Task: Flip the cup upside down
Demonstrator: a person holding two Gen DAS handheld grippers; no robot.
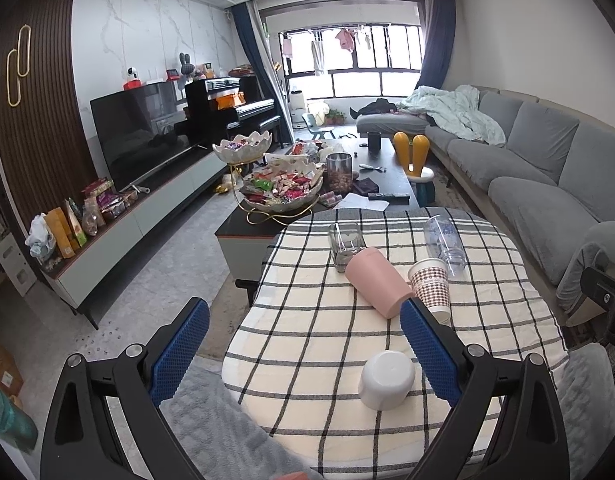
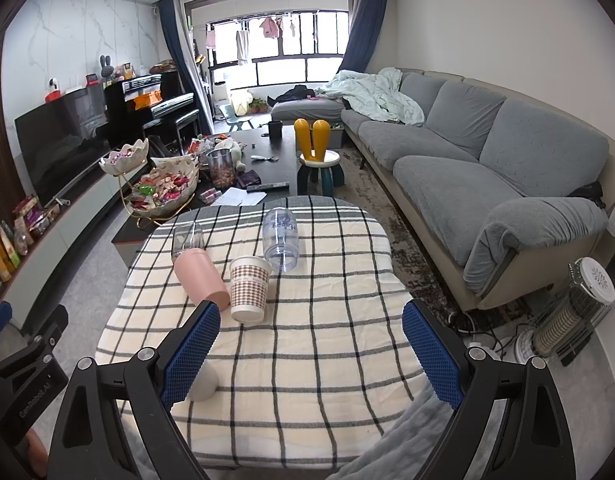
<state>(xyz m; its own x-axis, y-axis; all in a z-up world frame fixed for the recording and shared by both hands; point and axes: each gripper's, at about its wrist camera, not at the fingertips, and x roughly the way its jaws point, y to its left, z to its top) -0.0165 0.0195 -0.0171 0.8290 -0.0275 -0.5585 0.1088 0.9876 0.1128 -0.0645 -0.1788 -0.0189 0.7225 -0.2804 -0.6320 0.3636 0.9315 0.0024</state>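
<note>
Near the table's front edge, white cup sits between spread left tongs.

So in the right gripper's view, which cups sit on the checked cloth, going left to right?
Clear square glass → pink plastic cup → brown-checked paper cup → clear printed plastic cup.
</note>
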